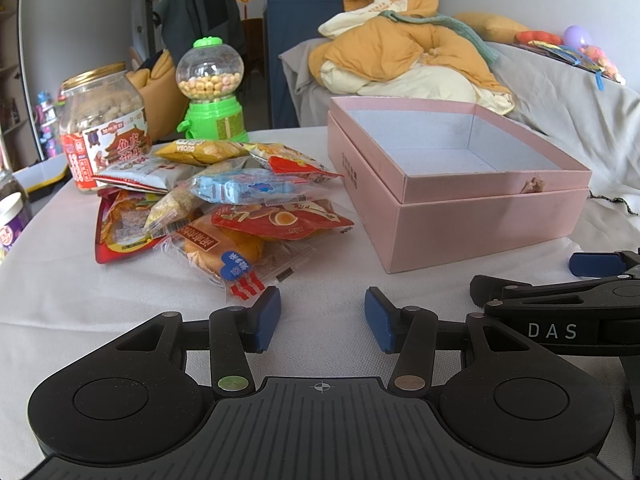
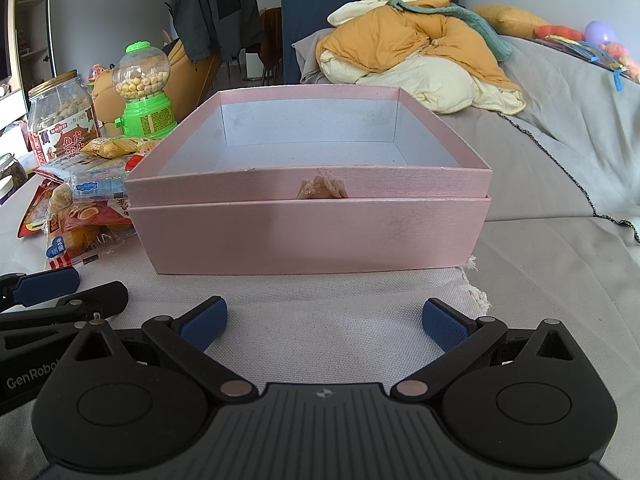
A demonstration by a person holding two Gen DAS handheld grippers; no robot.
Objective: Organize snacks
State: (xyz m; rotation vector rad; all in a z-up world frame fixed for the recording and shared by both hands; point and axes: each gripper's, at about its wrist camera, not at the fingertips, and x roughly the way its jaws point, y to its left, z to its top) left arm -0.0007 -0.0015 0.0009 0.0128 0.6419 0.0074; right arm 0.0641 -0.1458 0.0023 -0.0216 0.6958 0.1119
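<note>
I find my left gripper released, jaws apart over bare white cloth with nothing between the blue pads. My right gripper is likewise released — spread wider, nothing grasped, just in front of the pink box.

Taking the pink box as my landmark: it sits on the cloth-covered table, lid off and nested beneath the base. Its pale interior holds nothing that I can see. A torn patch marks the near wall.

Left of the box, touching or nearly so, lies the pile of snack packets — a blue wrapper on top, a yellow bag behind it, red packets underneath, and a clear-wrapped bun nearest my left gripper. None is in the box.

Further left of the box, behind the pile, stands a clear jar with a gold lid, full of brown coated nuts. Beside it is a green gumball dispenser, its globe partly filled with pale round candies.

Behind the box, orange and cream bedding is heaped on a grey sofa.
</note>
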